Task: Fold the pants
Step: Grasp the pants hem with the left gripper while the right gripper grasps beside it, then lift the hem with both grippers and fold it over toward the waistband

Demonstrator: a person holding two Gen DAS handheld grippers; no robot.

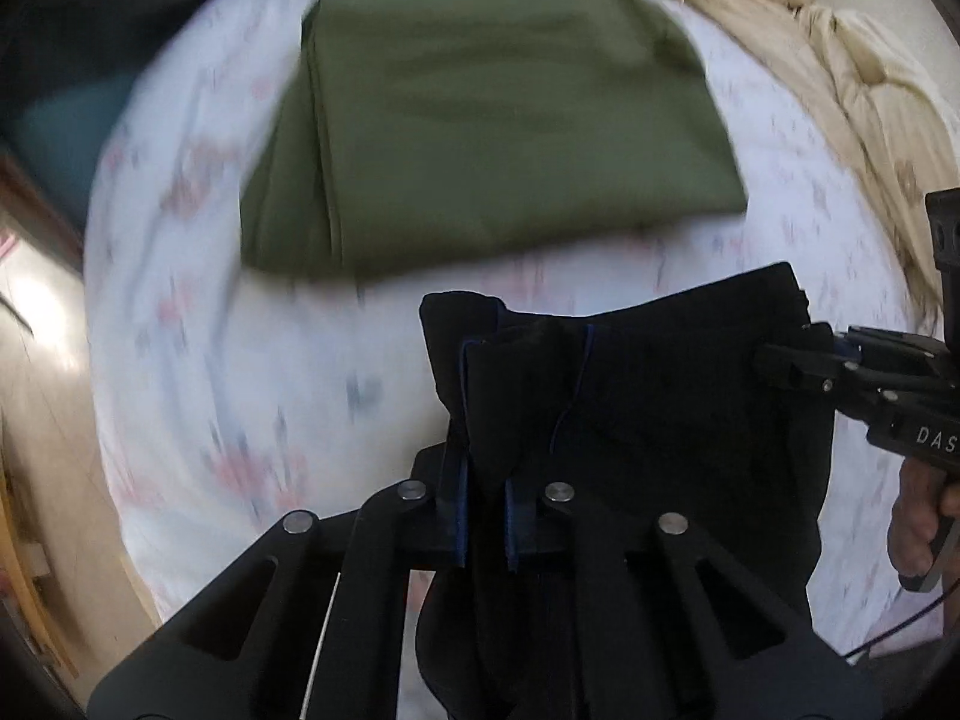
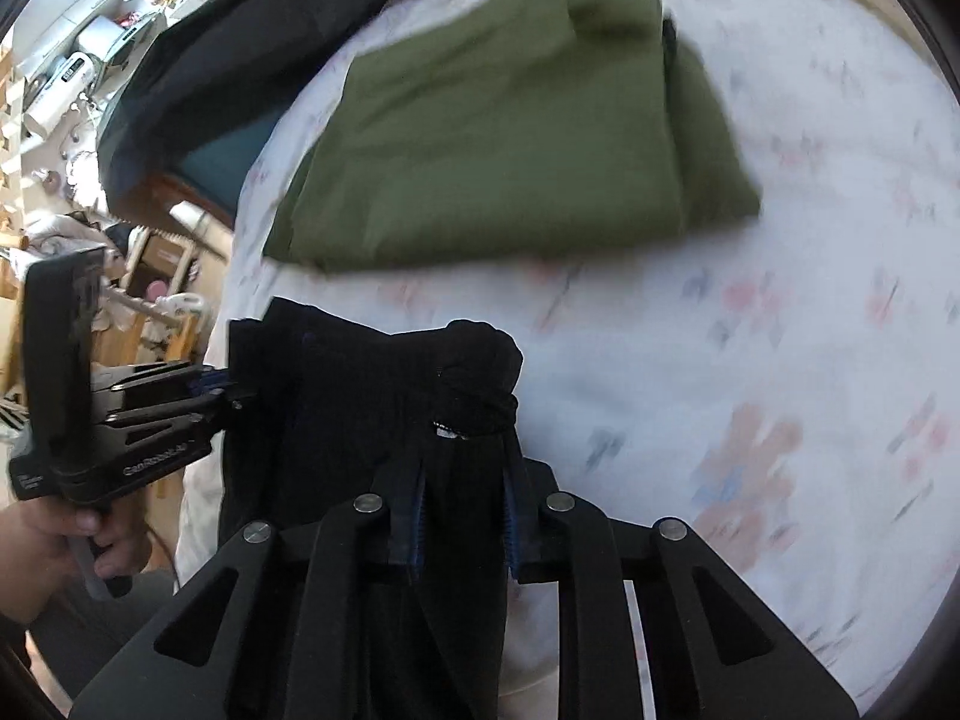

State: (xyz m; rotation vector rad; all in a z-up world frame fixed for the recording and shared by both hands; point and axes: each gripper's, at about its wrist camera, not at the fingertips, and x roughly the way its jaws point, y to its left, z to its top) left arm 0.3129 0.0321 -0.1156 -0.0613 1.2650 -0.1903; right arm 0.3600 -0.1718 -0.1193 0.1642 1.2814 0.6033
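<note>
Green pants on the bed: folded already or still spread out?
Folded. The green pants lie as a compact rectangle on the floral sheet, with stacked layer edges showing along one side in both wrist views.

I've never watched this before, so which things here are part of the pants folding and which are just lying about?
Part of the job:
- black pants
- left claw, shut on the pants
- right claw, shut on the pants

Just lying about:
- folded green cloth
- flowered white sheet
- cream bedding
- dark garment
</note>
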